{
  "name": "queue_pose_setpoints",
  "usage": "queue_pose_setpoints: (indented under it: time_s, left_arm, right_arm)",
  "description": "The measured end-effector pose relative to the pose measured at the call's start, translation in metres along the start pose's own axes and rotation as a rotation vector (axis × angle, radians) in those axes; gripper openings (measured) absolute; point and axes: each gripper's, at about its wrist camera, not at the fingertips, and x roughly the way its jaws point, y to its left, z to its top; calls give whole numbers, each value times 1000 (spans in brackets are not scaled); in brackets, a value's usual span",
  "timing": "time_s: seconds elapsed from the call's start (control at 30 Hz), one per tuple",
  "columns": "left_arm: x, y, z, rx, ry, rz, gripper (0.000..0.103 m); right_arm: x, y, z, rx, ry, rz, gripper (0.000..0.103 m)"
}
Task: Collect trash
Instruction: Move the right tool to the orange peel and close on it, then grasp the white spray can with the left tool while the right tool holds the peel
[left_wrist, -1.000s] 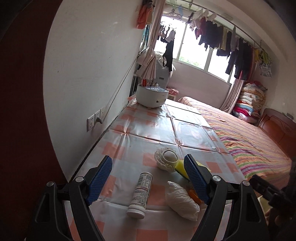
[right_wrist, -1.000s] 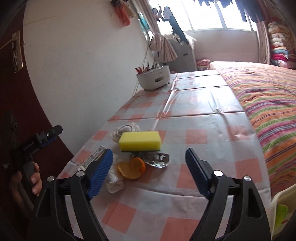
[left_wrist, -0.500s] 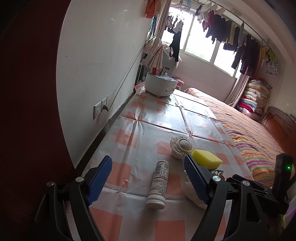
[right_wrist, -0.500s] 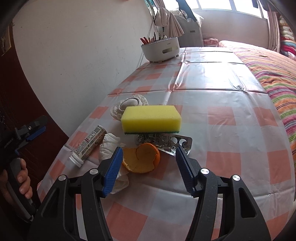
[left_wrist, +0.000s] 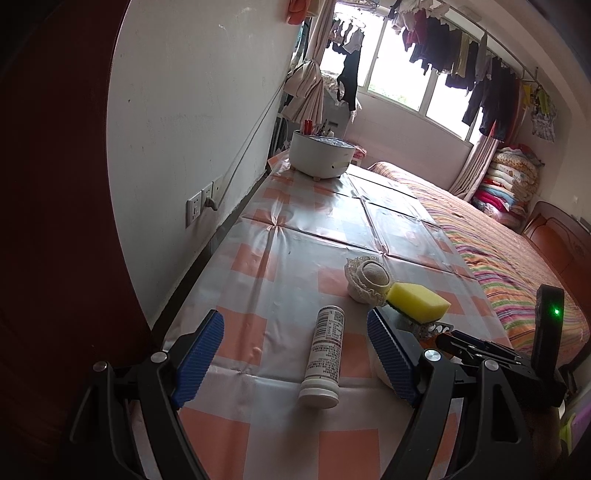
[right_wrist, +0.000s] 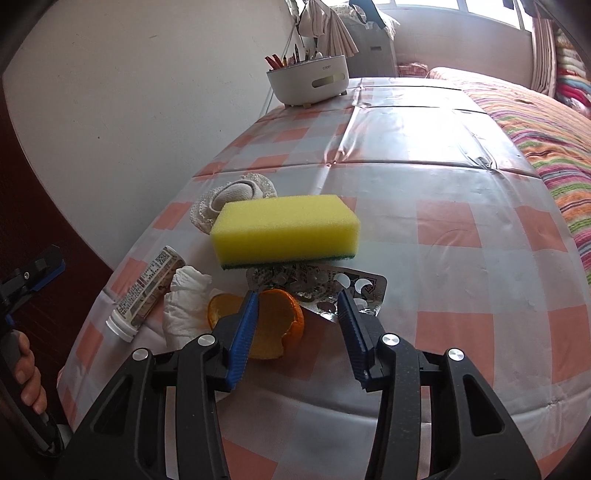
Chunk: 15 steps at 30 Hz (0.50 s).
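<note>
Orange peel (right_wrist: 275, 325) lies on the desk (right_wrist: 443, 184) between your right hand-held gripper (right_wrist: 295, 314) pads, jaws apart and not yet touching it. Left hand-held gripper (left_wrist: 295, 354) gapes around the pill bottle (left_wrist: 325, 354).

A lived-in home bedroom. A bed with a striped blanket (left_wrist: 491, 236) and wooden headboard (left_wrist: 557, 236) sits beside a table under a checked plastic cloth (left_wrist: 295, 236). Laundry hangs on a rail (left_wrist: 461, 51) across the window (left_wrist: 391, 81), folded quilts (left_wrist: 506, 181) are stacked in the corner, and a wall socket (left_wrist: 201, 206) is nearby.
</note>
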Motion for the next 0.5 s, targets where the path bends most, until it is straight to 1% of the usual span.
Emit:
queue_pose_setpoints:
  time_s: [0.03,0.1,0.13,0.2,0.3,0.33,0.47,0.5]
  left_arm:
    - [1,0,0,2,2,1,78]
    - [1,0,-1,2,3,1,78]
    - [1,0,0,3,5,1,78]
    - [2,0,0,3,8,5,78]
    - [4,0,1,3,17,9,78]
    - [5,1,1,2,20,11,78]
    - [10,1,1,-2,42,11,78]
    - [14,0,1,4,58,10,78]
  right_arm:
    - [2,0,-1,-1,8,1,33]
    - [5,1,-2,-1,20,7,27]
    - [5,2,-2,-2,21,14,21]
    - [7,5,-2,-5,28,22,12]
    - [4,5,-2,9,19,27,12]
    - [0,4,-1,20,11,40,12]
    - [-22,0,4,58,-42,77,12]
    - [-25,-1,4,60,-51,77,12]
